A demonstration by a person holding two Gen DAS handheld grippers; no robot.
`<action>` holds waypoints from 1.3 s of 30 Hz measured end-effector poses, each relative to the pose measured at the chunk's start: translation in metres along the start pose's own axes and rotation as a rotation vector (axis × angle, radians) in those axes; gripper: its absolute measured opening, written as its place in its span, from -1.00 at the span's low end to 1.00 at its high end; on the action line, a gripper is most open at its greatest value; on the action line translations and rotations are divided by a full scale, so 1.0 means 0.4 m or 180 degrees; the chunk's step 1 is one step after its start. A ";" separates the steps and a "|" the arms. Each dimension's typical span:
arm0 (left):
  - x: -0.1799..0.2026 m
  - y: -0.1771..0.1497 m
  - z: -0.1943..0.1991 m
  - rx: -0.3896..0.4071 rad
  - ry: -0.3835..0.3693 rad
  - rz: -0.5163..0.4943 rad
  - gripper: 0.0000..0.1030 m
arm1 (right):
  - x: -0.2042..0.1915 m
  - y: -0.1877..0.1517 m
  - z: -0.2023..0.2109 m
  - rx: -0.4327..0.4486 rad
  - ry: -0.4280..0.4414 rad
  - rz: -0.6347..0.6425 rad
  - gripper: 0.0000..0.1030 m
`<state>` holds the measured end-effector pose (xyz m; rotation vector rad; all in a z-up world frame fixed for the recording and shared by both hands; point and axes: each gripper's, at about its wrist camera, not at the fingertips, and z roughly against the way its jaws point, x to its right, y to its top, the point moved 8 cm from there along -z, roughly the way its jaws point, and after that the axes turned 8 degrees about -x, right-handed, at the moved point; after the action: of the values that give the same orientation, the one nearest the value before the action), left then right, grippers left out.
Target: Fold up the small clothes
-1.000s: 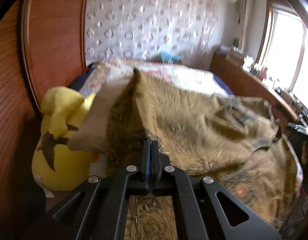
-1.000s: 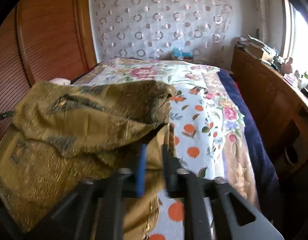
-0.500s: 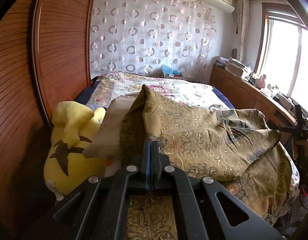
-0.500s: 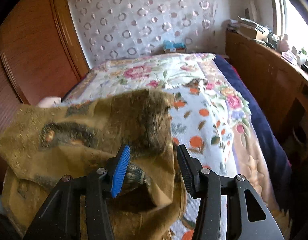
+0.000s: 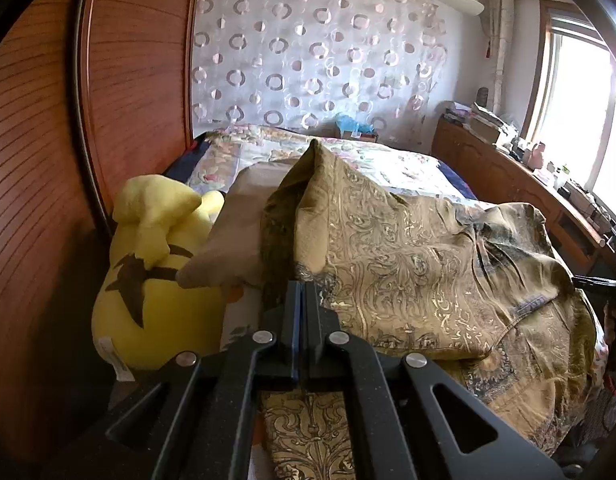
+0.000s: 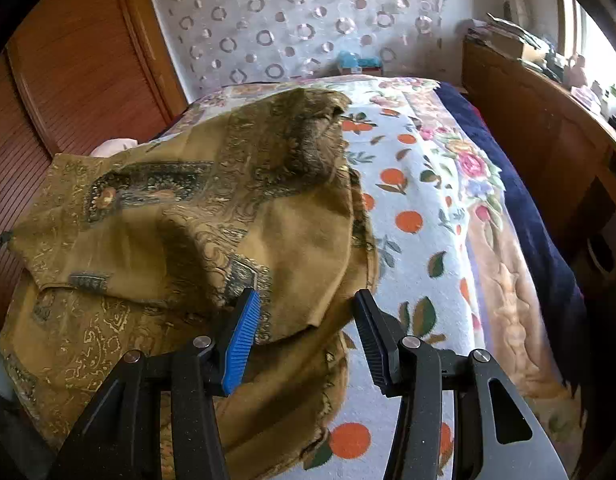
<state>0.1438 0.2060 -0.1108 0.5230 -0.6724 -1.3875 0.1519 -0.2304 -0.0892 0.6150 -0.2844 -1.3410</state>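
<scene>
A gold-brown patterned cloth (image 5: 408, 264) lies in loose folds on the bed; it also shows in the right wrist view (image 6: 196, 216). My left gripper (image 5: 302, 292) is shut on an edge of the cloth, which rises in a peak just beyond the fingers. My right gripper (image 6: 306, 308) is open, its jaws wide apart just above the cloth's near right edge, holding nothing.
A yellow plush toy (image 5: 148, 264) and a beige pillow (image 5: 236, 232) lie left of the cloth by the wooden headboard (image 5: 140, 80). The floral bedspread (image 6: 420, 184) stretches right. A wooden cabinet (image 6: 548, 136) runs along the right side.
My right gripper has opened and let go of the cloth, which has dropped onto the bed. My left gripper stays shut on its edge and has lowered a little.
</scene>
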 end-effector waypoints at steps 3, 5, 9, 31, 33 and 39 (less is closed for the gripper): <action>0.006 -0.007 -0.008 -0.0042 0.0020 -0.0007 -0.98 | -0.011 -0.002 -0.007 -0.0016 -0.0027 0.0080 -0.02; 0.009 -0.011 -0.016 -0.0070 0.0024 -0.0012 -0.98 | -0.023 -0.007 -0.013 -0.0047 -0.0082 0.0147 -0.03; 0.024 -0.023 -0.032 -0.0135 0.0021 -0.0033 -0.98 | -0.029 -0.002 -0.020 -0.0090 -0.0202 0.0265 -0.10; 0.081 -0.058 -0.074 -0.0335 -0.0020 -0.0235 -0.98 | -0.040 -0.004 -0.037 -0.0114 -0.0422 0.0436 -0.57; 0.087 -0.052 -0.065 -0.0296 -0.0037 -0.0243 -0.98 | -0.045 0.005 -0.031 -0.0090 -0.0367 0.0484 -0.88; 0.093 0.014 0.043 0.0064 -0.0140 -0.0150 -0.99 | -0.049 0.043 0.086 0.0358 -0.0229 0.0483 -0.95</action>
<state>0.1376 0.1707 -0.0901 0.5284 -0.7142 -1.4411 0.1433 -0.2185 -0.0486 0.6272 -0.4587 -1.2084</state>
